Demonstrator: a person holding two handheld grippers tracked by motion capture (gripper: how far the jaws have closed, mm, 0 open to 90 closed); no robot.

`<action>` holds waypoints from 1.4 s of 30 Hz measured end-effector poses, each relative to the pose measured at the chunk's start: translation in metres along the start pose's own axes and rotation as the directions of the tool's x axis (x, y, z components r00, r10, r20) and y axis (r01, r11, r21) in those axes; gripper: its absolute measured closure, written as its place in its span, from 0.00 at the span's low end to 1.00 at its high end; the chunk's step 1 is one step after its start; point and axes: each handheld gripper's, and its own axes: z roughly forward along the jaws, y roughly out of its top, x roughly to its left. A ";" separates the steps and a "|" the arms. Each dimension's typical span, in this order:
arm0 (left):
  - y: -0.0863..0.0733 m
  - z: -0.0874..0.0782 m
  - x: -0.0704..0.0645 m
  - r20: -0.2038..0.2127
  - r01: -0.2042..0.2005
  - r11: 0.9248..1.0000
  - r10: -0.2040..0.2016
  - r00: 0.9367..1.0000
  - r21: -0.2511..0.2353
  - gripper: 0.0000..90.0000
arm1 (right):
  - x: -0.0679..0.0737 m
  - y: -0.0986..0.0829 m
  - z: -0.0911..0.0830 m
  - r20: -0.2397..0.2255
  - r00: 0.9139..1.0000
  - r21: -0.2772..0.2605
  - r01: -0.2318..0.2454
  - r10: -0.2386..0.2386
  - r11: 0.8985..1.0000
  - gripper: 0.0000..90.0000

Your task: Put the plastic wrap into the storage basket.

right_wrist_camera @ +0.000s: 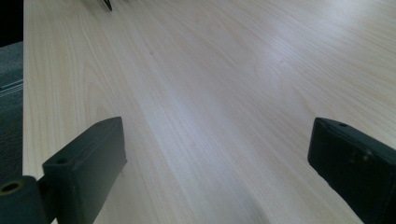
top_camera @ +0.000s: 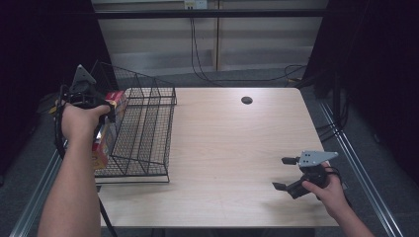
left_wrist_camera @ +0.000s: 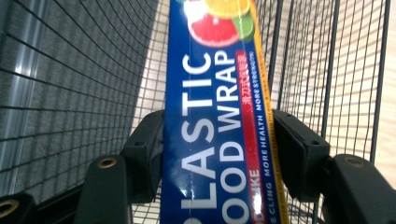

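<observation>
A long blue box of plastic food wrap (left_wrist_camera: 215,116) is clamped between the jaws of my left gripper (left_wrist_camera: 219,128). In the high view the left gripper (top_camera: 106,116) holds this box (top_camera: 101,148) at the left side of a black wire basket (top_camera: 148,123). Mesh shows on both sides of the box, so it seems to sit in the basket's leftmost section. My right gripper (top_camera: 280,173) hovers open over the table's front right part. Between its wide-apart jaws, the right gripper (right_wrist_camera: 217,140) has nothing but bare wood (right_wrist_camera: 210,70).
The wire basket stands at the left edge of the light wooden table (top_camera: 232,148) and has upright dividers. A small dark round hole (top_camera: 246,100) lies near the table's far edge. Cables (top_camera: 197,59) run along the floor behind. Metal rails (top_camera: 356,163) flank the table.
</observation>
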 end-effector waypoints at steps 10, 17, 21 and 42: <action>0.007 -0.025 -0.026 0.076 -0.057 0.997 0.061 0.995 -0.042 0.40 | 0.001 0.001 -0.001 0.003 1.000 -0.003 0.004 -0.004 1.000 0.05; 0.004 -0.026 -0.036 0.108 -0.061 0.997 0.066 0.992 -0.046 0.37 | 0.001 0.001 -0.002 -0.001 1.000 -0.006 0.006 -0.006 1.000 0.05; 0.003 -0.027 -0.041 0.119 -0.074 0.995 0.081 0.990 -0.064 0.36 | 0.001 0.001 -0.002 0.000 1.000 -0.007 0.002 -0.002 1.000 0.05; -0.008 -0.018 -0.067 0.226 -0.124 0.988 0.142 0.964 -0.092 0.30 | 0.002 0.001 -0.003 -0.003 1.000 -0.007 0.006 -0.006 1.000 0.05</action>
